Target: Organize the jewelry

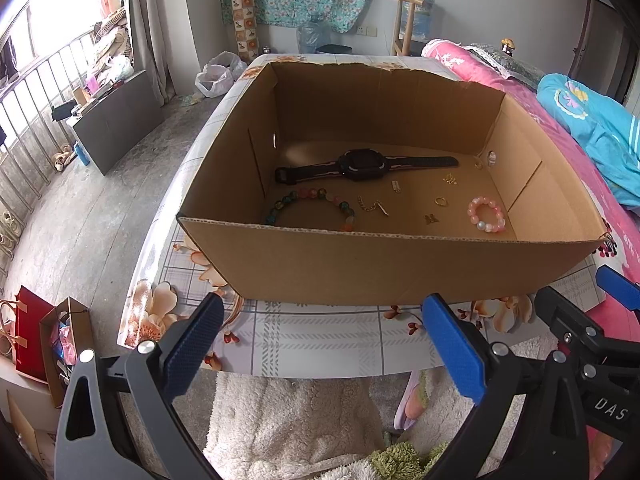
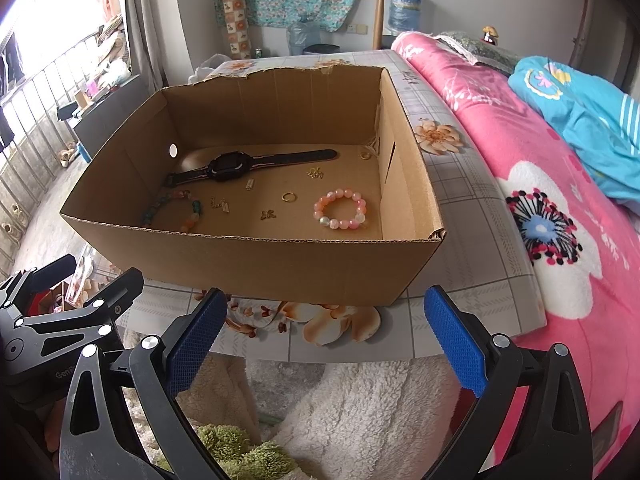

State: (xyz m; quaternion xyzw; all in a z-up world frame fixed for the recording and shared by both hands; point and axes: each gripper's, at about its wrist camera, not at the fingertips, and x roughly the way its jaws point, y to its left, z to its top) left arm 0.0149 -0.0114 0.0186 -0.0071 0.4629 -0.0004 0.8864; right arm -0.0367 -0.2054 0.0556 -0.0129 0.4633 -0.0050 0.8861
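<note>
an open cardboard box (image 1: 400, 264) is seen on a table with a floral cloth (image 1: 312, 340), with the jewelry laid on its floor. a black watch (image 1: 360, 166) is stretched across the floor toward the far wall, at 12 o'clock from the box's centre. a multicoloured bead bracelet (image 1: 316, 204) is placed toward 8 o'clock, partly hidden by the near wall. a gold chain piece (image 1: 374, 206) is found just beside it, near the centre. a small gold ring (image 1: 440, 201) is set toward 3 o'clock, and a pink bead bracelet (image 1: 486, 214) is laid at 4 o'clock, close to the right wall. other tiny gold pieces are scattered between these, too small to be identified.

the left gripper (image 1: 324, 344) is held short of the box's near wall, jaws spread wide with nothing between them. the right gripper (image 2: 324, 340) is held likewise in front of the box, jaws spread and nothing gripped. a pink blanket (image 2: 560, 220) is seen at 3 o'clock from the table.
</note>
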